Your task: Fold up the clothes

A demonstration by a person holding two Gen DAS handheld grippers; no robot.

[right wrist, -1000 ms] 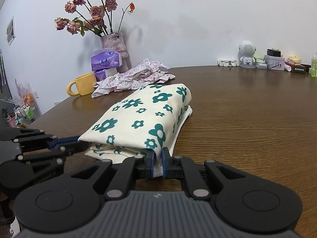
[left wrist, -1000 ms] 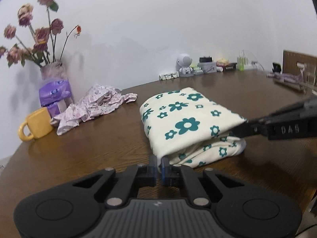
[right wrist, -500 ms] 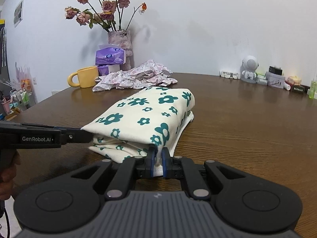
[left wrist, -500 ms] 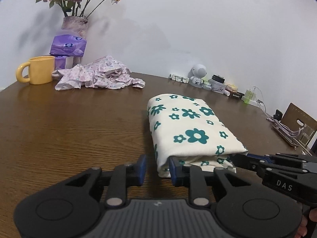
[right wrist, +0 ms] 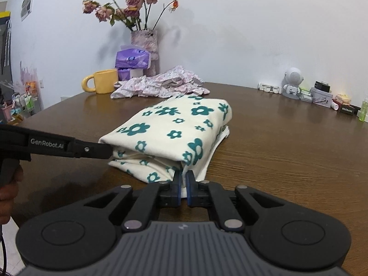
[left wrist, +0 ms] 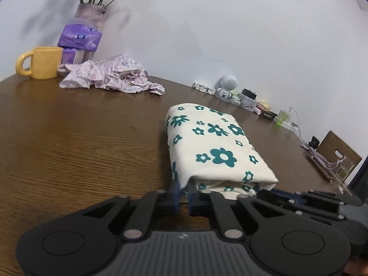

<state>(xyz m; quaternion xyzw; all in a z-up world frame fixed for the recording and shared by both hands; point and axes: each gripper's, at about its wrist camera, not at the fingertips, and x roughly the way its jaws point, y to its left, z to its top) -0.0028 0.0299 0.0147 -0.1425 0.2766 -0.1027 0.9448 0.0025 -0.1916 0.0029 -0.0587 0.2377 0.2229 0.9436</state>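
Left wrist view showed the left tool (left wrist: 183, 189) low over the brown desk (left wrist: 80, 151), its blue-tipped fingers (left wrist: 175, 191) a little apart around the near left corner of the folded cloth (left wrist: 214, 142); whether they pinched it I could not tell. The cloth, cream with teal flowers, lay flat on the desk in the middle of the view. The right tool (left wrist: 271, 193) reached in from the right and met the cloth's near right corner. Far left stood a yellow mug (left wrist: 43, 63), a purple tissue pack (left wrist: 79, 38) and a vase (left wrist: 90, 15), with a crumpled pink garment (left wrist: 112, 74) beside them.

Right wrist view showed the right tool (right wrist: 183, 180) with its fingers drawn together, clamped on a fold at the near right edge of the cloth (right wrist: 174, 128). The left tool (right wrist: 104, 150) came in from the left, its tip touching the cloth's near left corner, and part of a hand (right wrist: 9, 184) gripped its handle. The mug (right wrist: 103, 84), tissue pack (right wrist: 132, 61), vase (right wrist: 145, 40) and pink garment (right wrist: 161, 85) sat at the far side, and a small white robot figure (right wrist: 293, 81) stood far right.
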